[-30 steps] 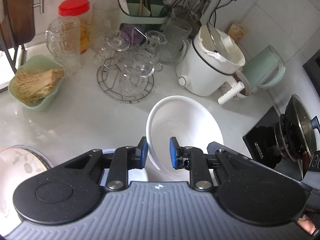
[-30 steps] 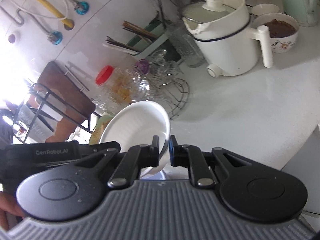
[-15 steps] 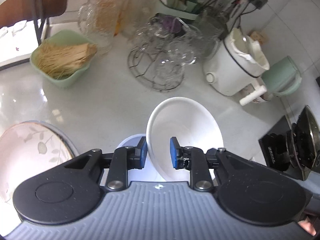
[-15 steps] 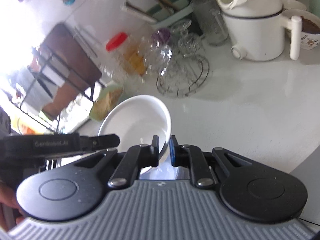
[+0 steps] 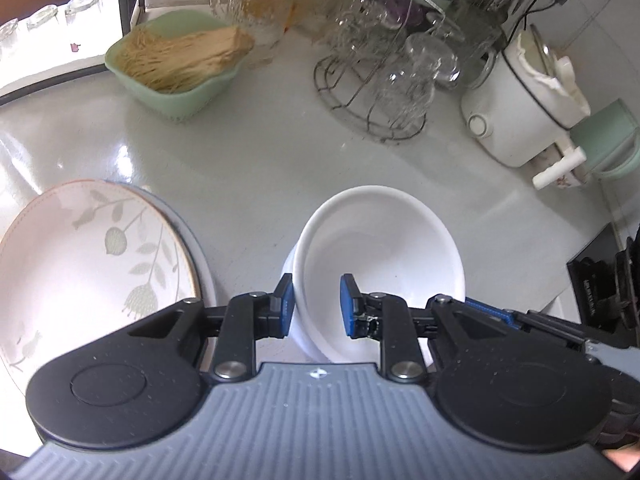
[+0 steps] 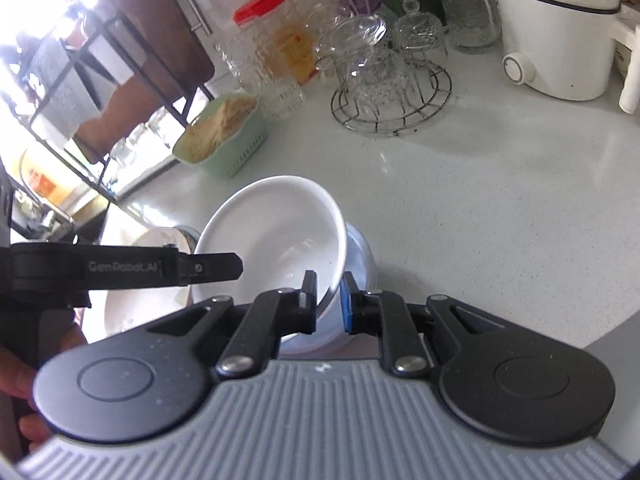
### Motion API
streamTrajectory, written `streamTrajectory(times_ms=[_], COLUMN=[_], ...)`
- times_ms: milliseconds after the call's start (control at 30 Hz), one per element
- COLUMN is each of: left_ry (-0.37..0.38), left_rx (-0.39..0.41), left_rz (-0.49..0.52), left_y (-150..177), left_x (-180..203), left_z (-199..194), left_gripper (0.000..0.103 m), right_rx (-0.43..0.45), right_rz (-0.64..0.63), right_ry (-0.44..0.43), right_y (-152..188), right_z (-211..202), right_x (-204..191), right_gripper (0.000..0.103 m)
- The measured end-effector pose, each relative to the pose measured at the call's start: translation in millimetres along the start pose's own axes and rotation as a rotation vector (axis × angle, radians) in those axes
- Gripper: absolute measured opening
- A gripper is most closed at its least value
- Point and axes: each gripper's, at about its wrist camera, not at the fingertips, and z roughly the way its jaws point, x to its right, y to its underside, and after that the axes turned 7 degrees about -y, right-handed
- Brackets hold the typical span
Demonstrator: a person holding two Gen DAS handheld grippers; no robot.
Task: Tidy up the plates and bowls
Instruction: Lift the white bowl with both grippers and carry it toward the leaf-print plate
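Note:
A white bowl (image 5: 380, 256) is tilted over a second white bowl (image 5: 289, 266) that sits on the counter below it. My right gripper (image 6: 329, 303) is shut on the white bowl's (image 6: 276, 236) rim, with the lower bowl (image 6: 362, 260) under it. My left gripper (image 5: 316, 305) straddles the bowl's near rim with a gap at the right pad, so it looks open. A leaf-patterned plate (image 5: 84, 264) on a dark plate lies left of the bowls. The left gripper's body (image 6: 120, 268) shows in the right wrist view.
A green basket of noodles (image 5: 180, 64), a wire rack of upturned glasses (image 5: 384, 80), a white electric pot (image 5: 524, 100) and a green kettle (image 5: 608, 140) stand at the back. A stove (image 5: 608, 280) is at the right edge. A red-lidded jar (image 6: 276, 36) stands behind the rack.
Both grippers have moved the white bowl left and down until it hangs over the second bowl beside the patterned plate. The plate has come more into the left wrist view.

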Motion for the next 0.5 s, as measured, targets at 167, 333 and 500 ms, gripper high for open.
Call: streamTrajectory(times_ms=[167,333,500], left_ry=[-0.019,0.002,0.023], left_rx=[-0.019,-0.026,-0.018], left_rz=[0.008,-0.008,-0.076], left_y=[6,7,8], left_x=[-2,-9,-22], left_z=[10,13,8], left_gripper=[0.027,0.039,0.047], right_rx=[-0.016,-0.03,-0.018], right_rz=[-0.02,0.006,-0.027], right_ry=[0.02,0.008,0.005], right_y=[4,3,-3], right_z=[8,8,1], right_x=[-2,3,4], right_gripper=[0.016,0.016,0.019])
